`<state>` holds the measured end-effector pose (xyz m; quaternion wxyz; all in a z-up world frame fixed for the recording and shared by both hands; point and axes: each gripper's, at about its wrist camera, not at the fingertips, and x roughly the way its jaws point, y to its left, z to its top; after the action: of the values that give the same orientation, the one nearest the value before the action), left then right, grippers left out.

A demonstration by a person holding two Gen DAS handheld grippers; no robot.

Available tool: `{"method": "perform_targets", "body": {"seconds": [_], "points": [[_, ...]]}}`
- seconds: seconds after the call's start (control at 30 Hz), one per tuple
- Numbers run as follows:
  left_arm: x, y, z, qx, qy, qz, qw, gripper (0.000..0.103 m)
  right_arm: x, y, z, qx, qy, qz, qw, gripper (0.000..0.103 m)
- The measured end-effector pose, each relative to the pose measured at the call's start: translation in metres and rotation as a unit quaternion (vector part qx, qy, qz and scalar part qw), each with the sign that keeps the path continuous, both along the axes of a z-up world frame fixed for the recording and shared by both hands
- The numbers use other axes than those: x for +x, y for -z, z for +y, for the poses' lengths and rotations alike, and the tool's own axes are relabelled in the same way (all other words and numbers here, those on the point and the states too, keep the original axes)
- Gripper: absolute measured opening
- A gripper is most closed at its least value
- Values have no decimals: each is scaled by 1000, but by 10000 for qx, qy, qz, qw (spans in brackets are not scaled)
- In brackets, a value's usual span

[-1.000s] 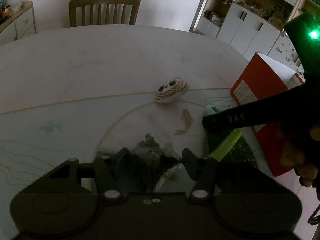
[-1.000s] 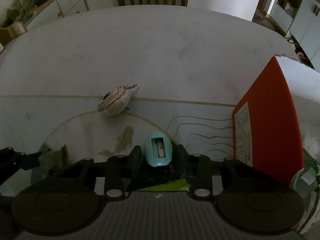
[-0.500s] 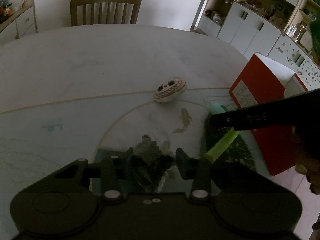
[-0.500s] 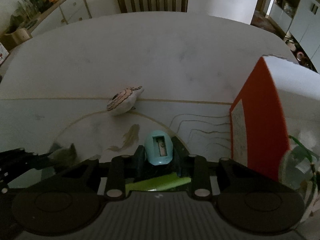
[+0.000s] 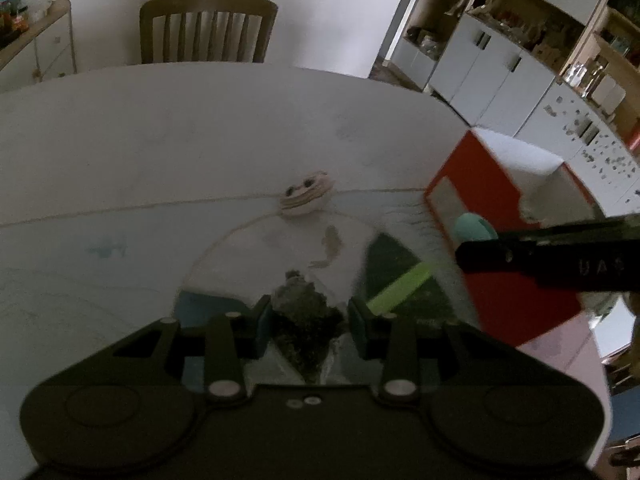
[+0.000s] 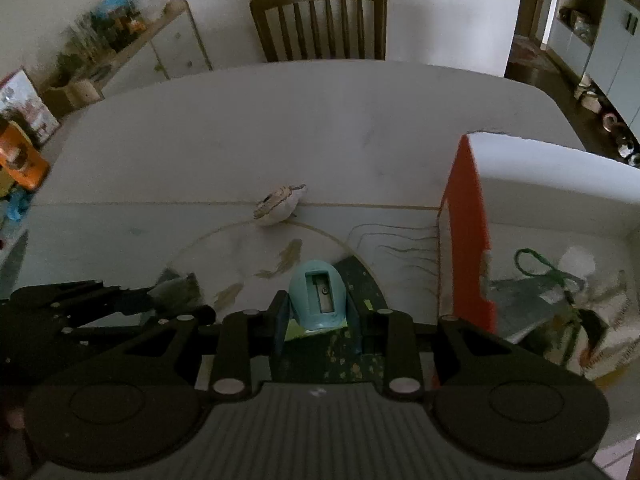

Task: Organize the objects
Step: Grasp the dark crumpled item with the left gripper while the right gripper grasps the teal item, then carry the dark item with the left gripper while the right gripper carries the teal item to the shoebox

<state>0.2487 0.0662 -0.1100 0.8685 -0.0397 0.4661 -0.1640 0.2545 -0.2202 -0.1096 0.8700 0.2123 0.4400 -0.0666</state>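
Observation:
My left gripper (image 5: 308, 312) is shut on a dark grey-green lump (image 5: 306, 320) and holds it above the table (image 5: 160, 140). In the right wrist view the same lump (image 6: 176, 286) shows at that gripper's tip on the left. My right gripper (image 6: 318, 320) is shut on a teal pencil sharpener (image 6: 318, 300), its blade slot facing the camera. The sharpener (image 5: 474, 228) hangs beside the red box (image 5: 500, 216). A painted stone with two eyes (image 5: 306, 198) lies on the table beyond both grippers.
The red box (image 6: 466, 240) stands open at the right, white inside, with a bag and green cord (image 6: 560, 292) in it. A dark green sheet (image 5: 400, 260) with a lime strip (image 5: 400, 284) lies flat by the box. A wooden chair (image 5: 208, 28) stands at the far edge.
The left jaws have narrowed onto the lump and lifted it. The right gripper has risen with the sharpener and moved nearer the red box, whose inside now shows.

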Motion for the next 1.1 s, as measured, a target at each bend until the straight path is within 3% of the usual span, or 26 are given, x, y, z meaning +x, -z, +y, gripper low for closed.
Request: {"method": "perform_targets", "body": {"seconds": [0.57,1.1], "points": [[-44,-72,-69,-340,395,-227,9984,38,-85,-44,-38,177,-24,-499,9986,30],[-52,-87,-162,-230,877,-426,9950,39,-163,-38,-115,173,330,-716,9967,30]]}}
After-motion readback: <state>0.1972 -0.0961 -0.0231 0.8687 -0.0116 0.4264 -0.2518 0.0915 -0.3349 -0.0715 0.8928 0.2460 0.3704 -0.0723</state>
